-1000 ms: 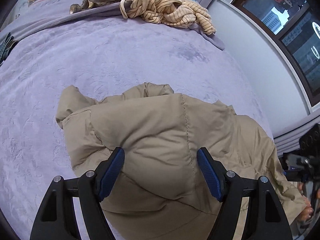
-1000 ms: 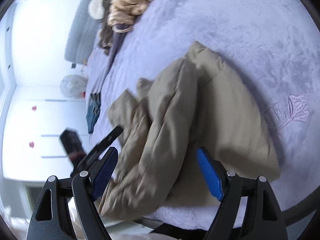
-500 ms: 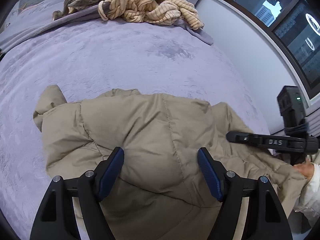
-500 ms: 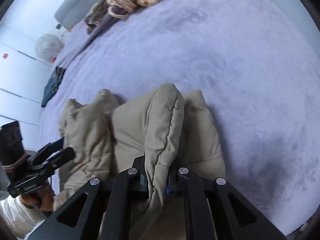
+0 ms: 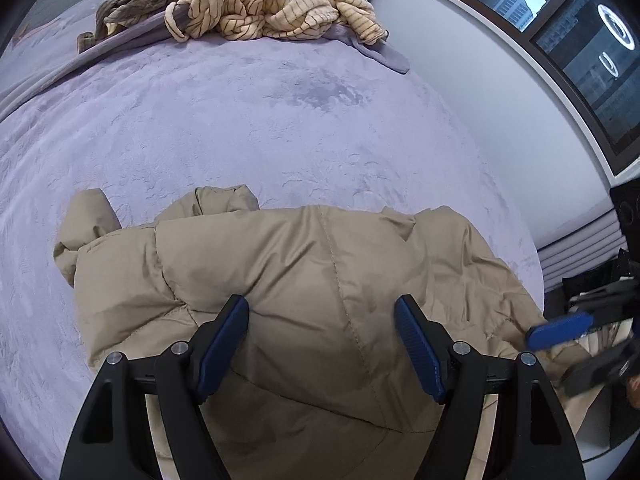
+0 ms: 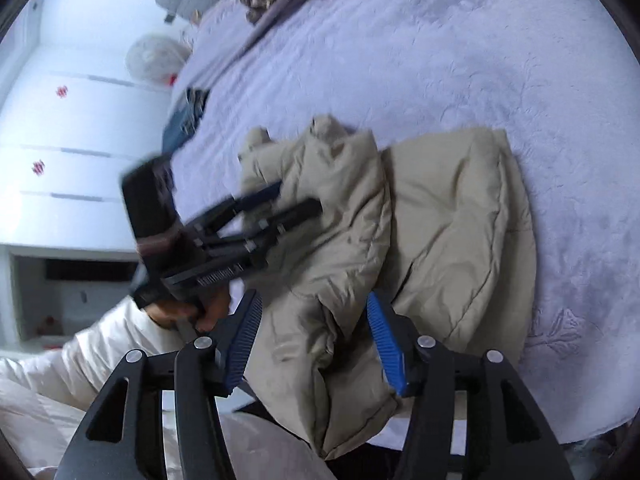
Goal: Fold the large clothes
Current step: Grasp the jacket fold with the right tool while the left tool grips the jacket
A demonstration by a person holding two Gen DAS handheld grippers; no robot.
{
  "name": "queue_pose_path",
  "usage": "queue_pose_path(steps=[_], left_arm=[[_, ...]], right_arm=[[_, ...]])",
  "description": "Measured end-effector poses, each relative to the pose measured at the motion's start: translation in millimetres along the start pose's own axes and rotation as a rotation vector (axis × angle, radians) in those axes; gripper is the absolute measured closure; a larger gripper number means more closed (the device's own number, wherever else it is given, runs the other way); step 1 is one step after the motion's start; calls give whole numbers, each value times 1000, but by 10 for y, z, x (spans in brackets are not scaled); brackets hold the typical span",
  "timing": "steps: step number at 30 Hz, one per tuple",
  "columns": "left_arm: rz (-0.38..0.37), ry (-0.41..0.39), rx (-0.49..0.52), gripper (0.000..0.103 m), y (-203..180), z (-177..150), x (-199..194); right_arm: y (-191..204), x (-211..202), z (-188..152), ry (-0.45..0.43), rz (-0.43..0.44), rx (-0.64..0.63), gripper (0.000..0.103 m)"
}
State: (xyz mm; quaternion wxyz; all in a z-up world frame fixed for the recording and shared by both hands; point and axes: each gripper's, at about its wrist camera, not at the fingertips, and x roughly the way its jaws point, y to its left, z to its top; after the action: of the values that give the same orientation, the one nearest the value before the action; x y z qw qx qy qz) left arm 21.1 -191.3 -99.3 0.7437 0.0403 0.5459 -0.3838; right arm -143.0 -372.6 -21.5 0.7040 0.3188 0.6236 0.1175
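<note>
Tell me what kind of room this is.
Most likely a bedroom. A tan puffer jacket lies on a wide bed under a lilac bedspread, with striped bedding heaped at its far end; white wardrobe doors stand beside it and a dark window opposite.

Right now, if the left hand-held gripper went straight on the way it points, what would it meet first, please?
Most likely the tan puffer jacket, which fills the space between and beyond the open left hand-held gripper; the purple bedspread lies past it.
</note>
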Motion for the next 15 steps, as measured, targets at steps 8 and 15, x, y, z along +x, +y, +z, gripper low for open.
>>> queue_pose_path(steps=[8, 15], left_arm=[[-45, 11, -68, 27, -11, 156, 140], [-79, 29, -9, 27, -692, 174, 503]], right_arm=[[191, 352, -543, 136, -251, -261, 96], [-509, 560, -1028, 161, -371, -157, 98]])
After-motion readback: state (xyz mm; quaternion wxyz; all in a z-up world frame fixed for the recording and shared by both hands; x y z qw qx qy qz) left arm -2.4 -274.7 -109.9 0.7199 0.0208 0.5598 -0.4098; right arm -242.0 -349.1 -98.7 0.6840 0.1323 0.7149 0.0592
